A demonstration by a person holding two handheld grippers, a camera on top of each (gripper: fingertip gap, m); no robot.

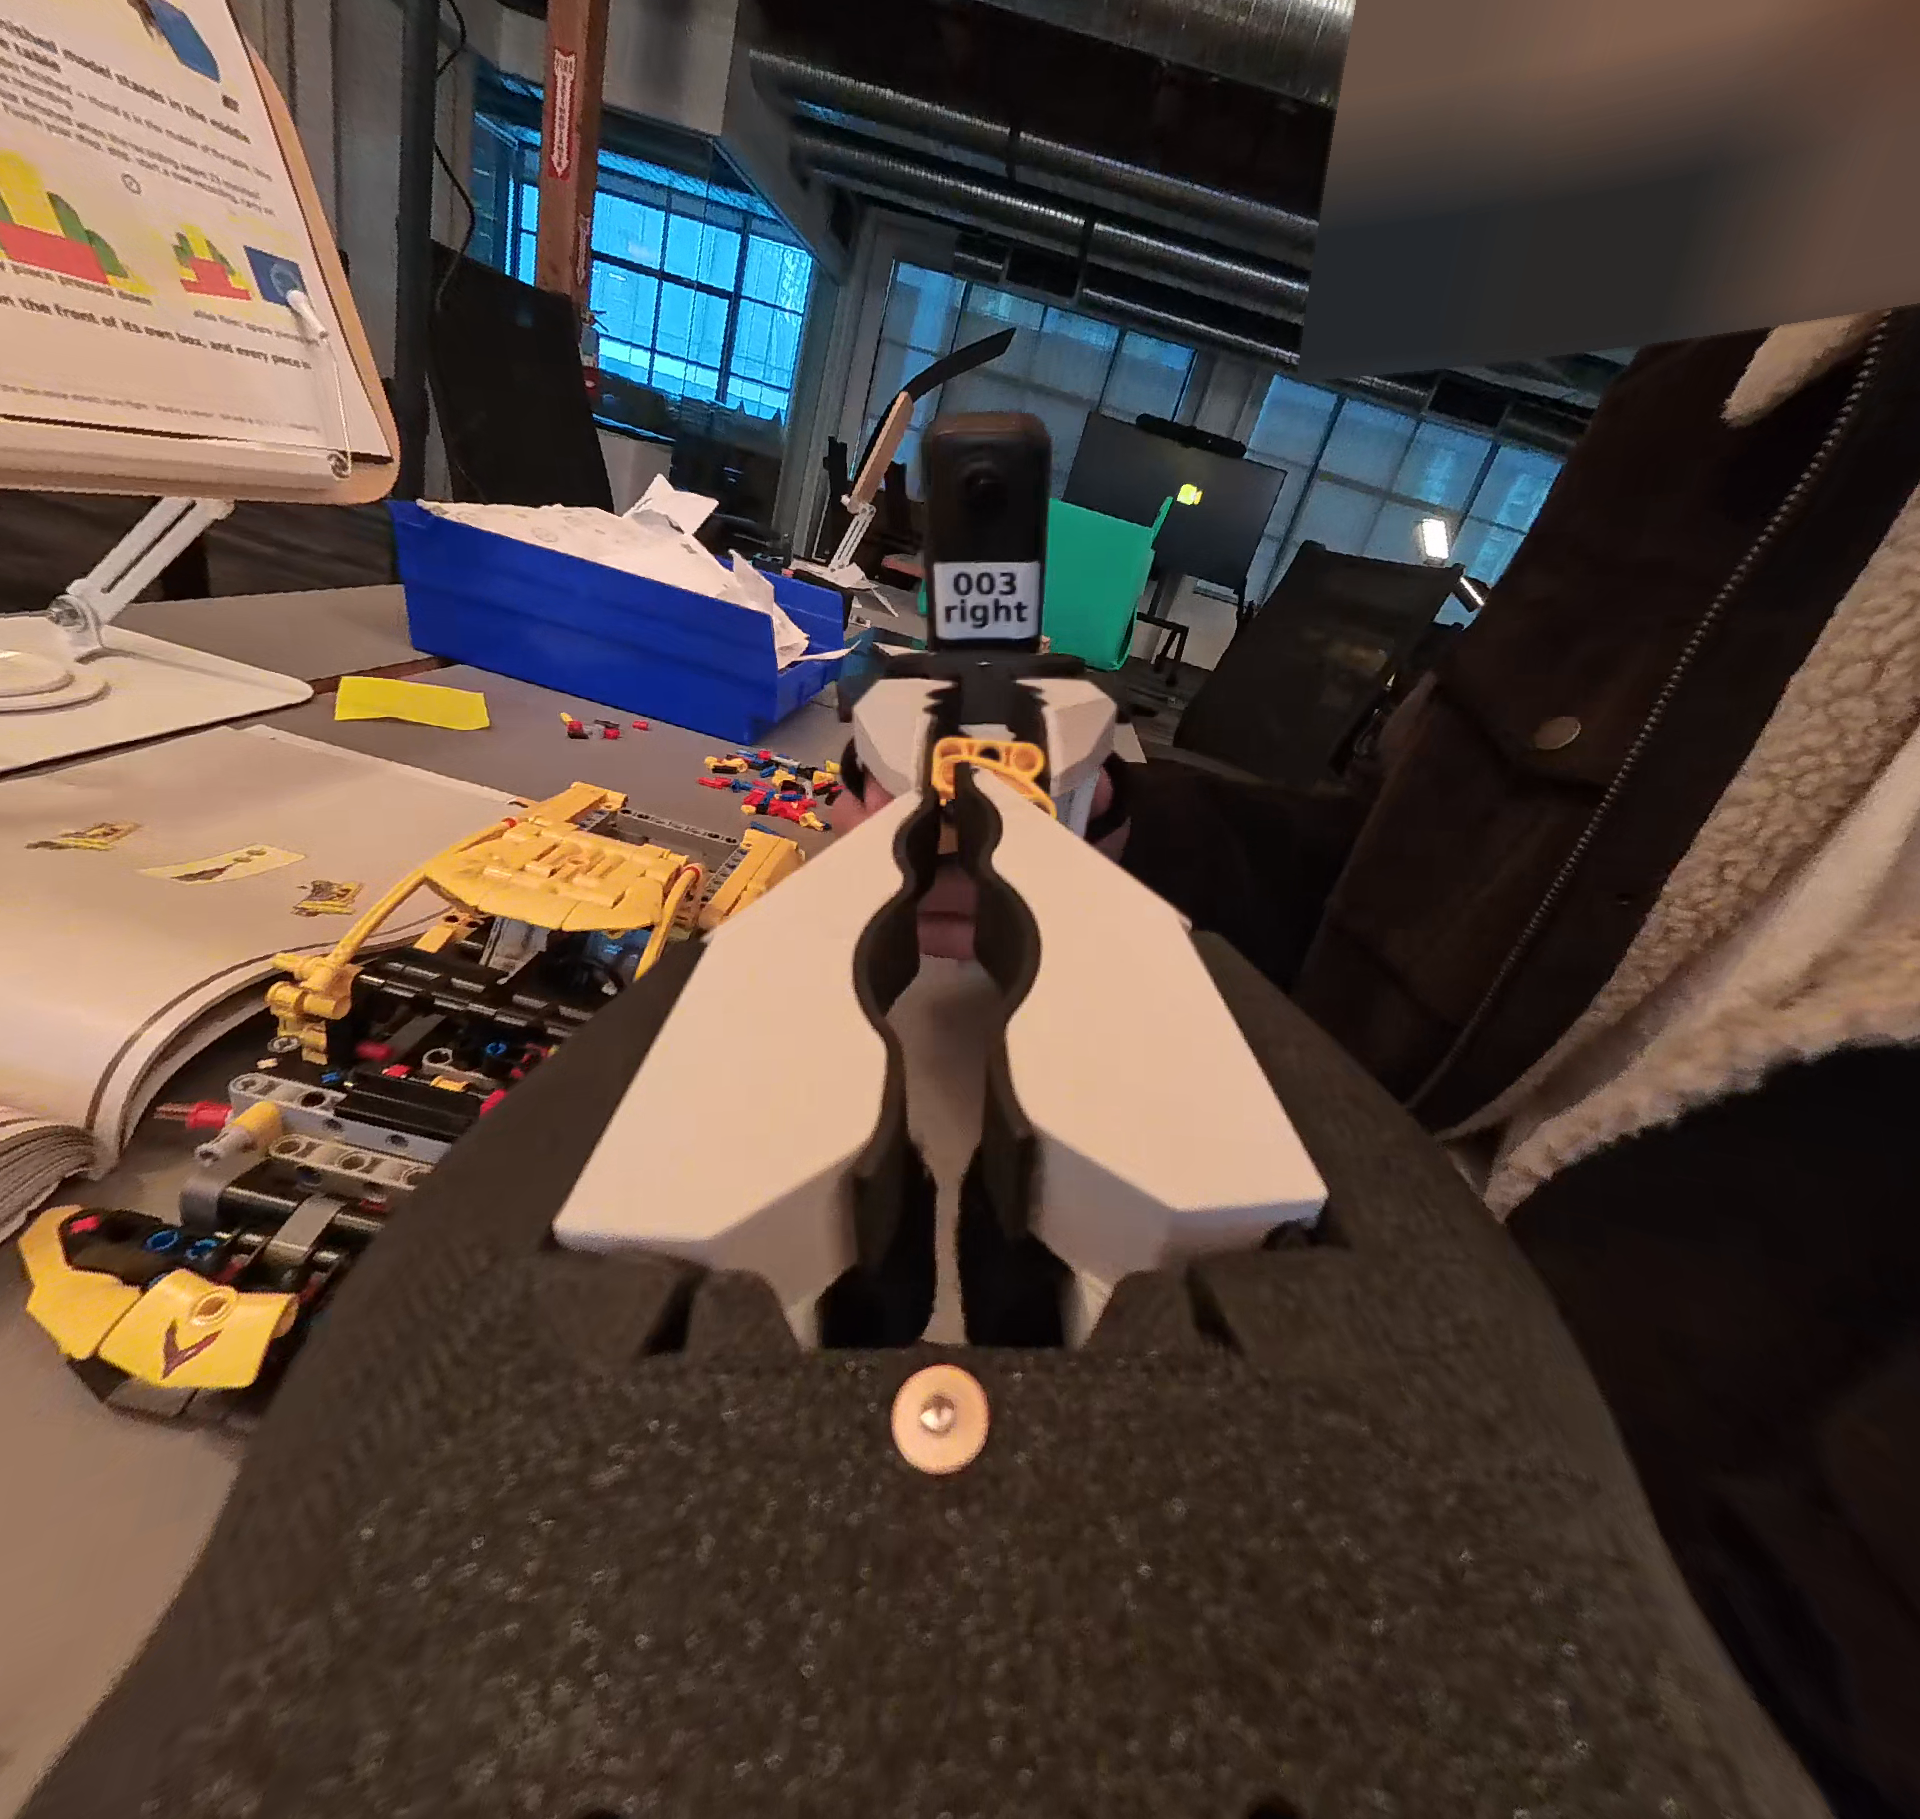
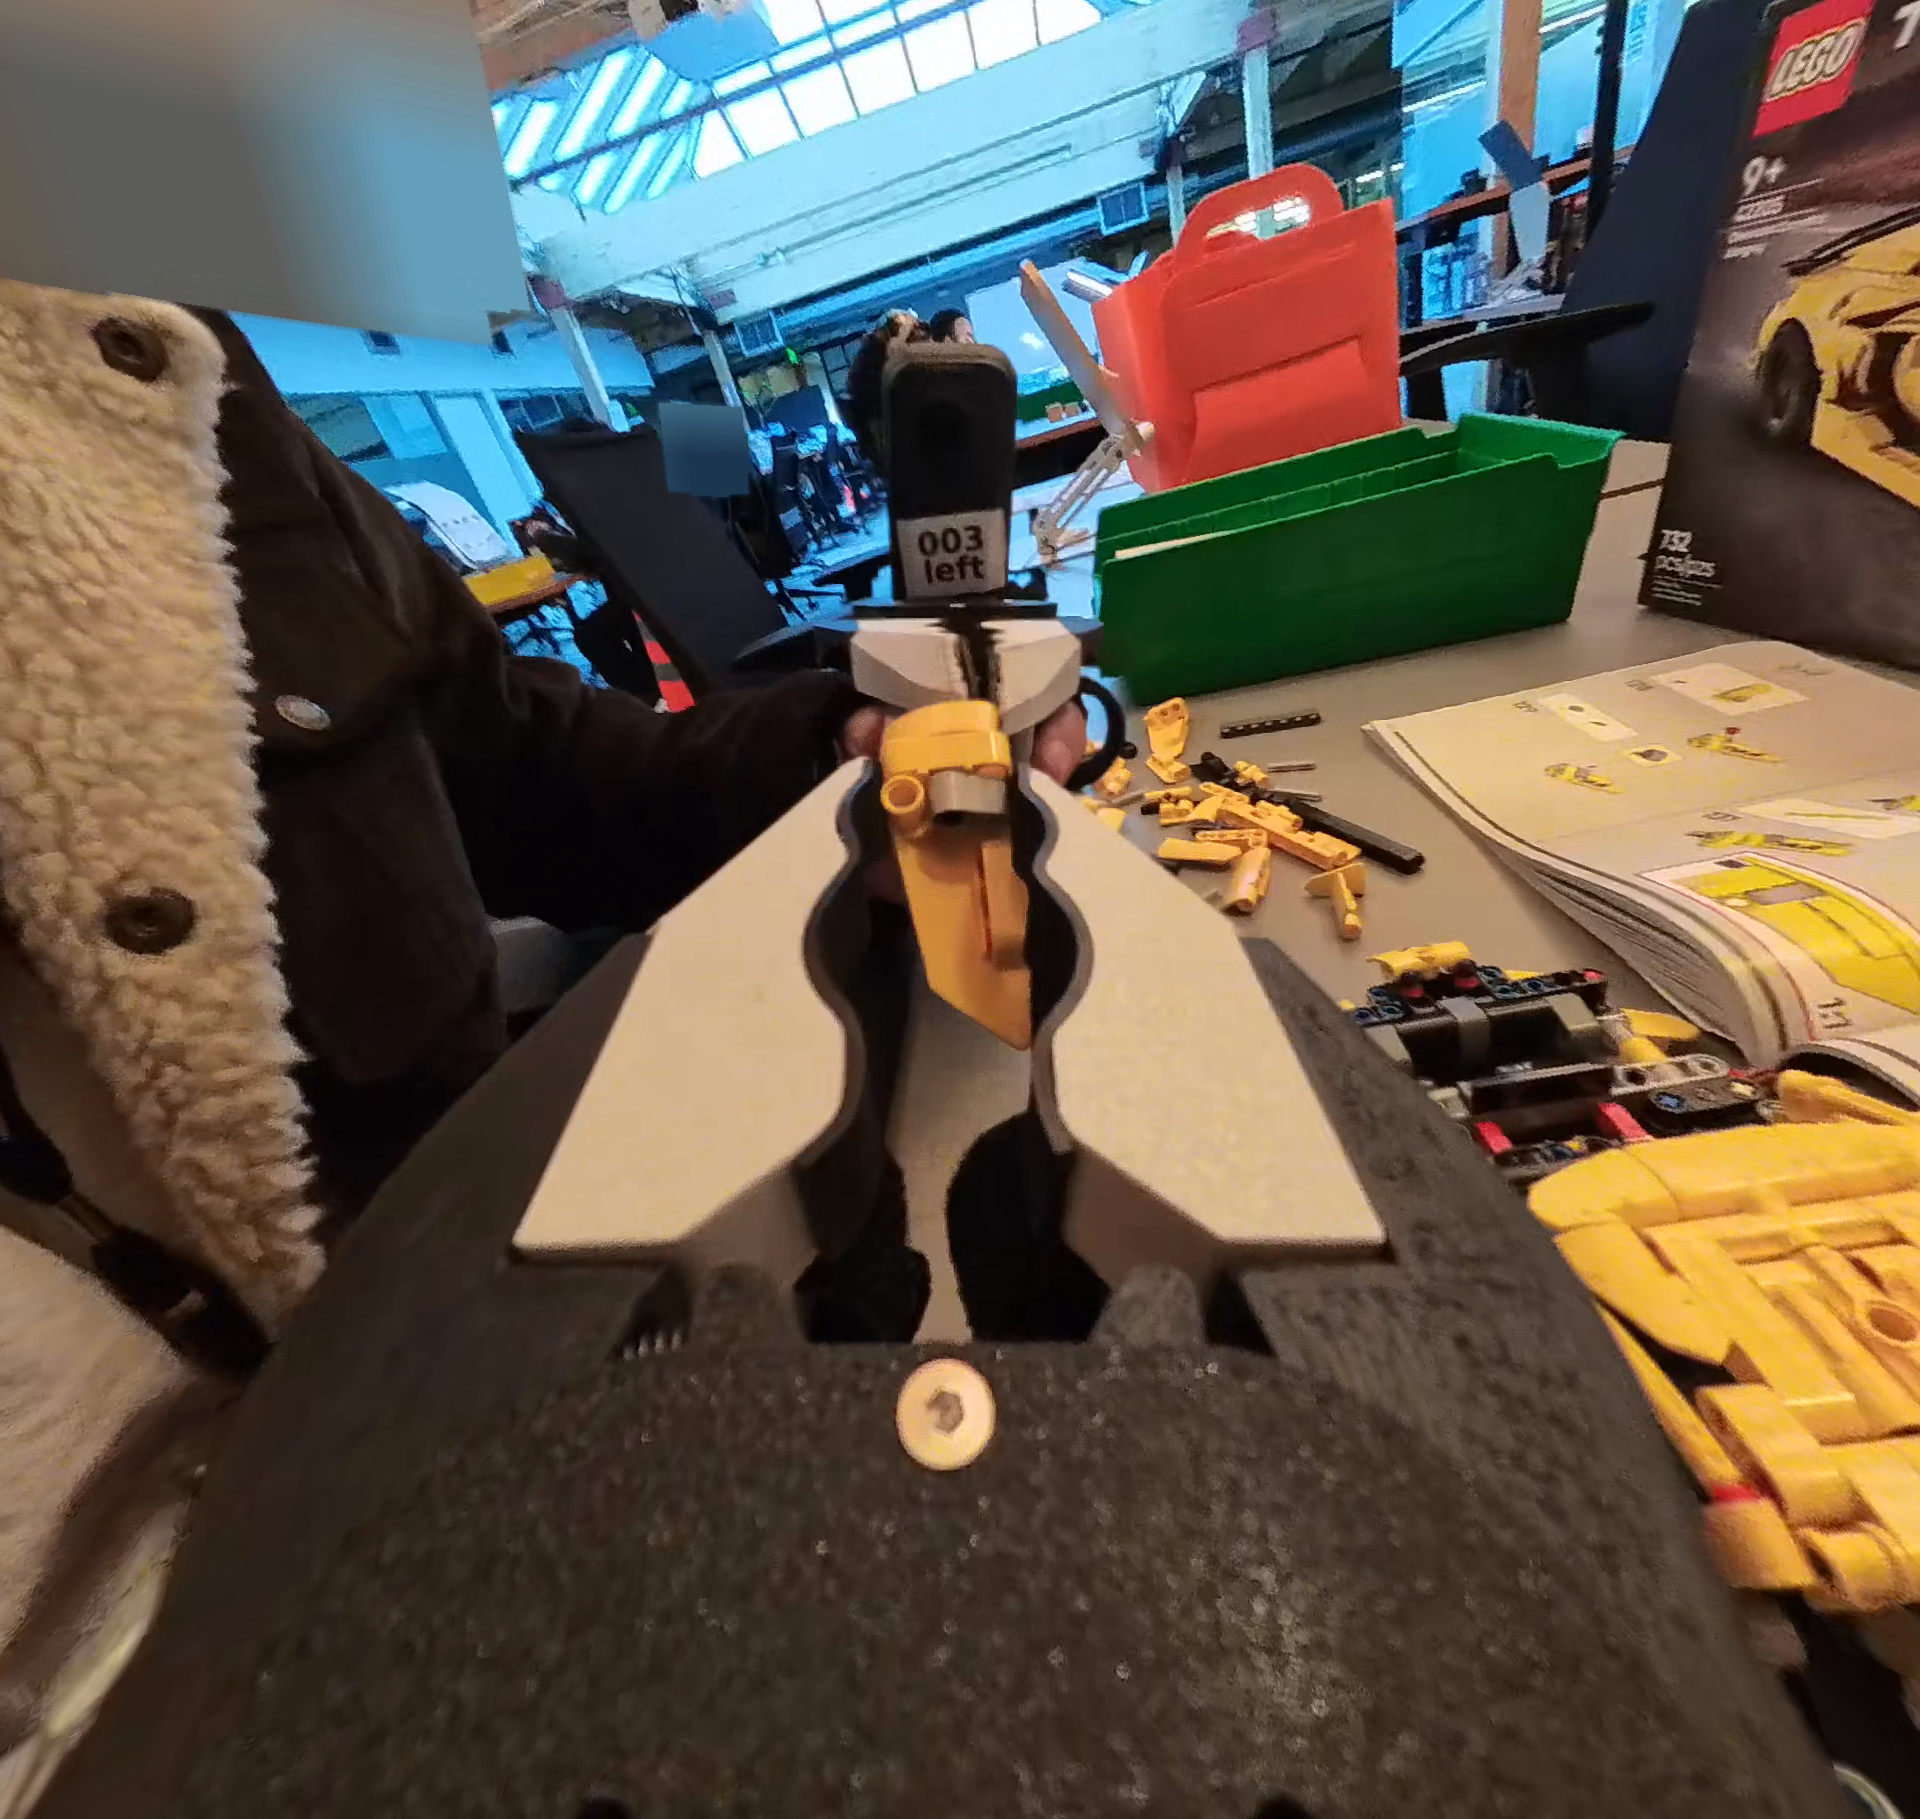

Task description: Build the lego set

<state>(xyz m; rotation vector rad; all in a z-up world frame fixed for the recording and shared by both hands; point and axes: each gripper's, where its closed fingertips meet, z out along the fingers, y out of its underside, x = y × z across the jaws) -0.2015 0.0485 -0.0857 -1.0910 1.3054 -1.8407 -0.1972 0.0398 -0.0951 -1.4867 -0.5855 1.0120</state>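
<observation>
above the tabletop, both tongs meet tip to tip: left tongs and right tongs both pinching the yellow lego piece.

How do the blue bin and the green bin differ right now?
The blue bin is heaped with crumpled white paper; the green bin shows no pile above its rim, only a pale sheet edge at one end. Loose red, blue and yellow pieces lie before the blue one, yellow parts before the green. Both are open-topped plastic bins on the table.
</observation>
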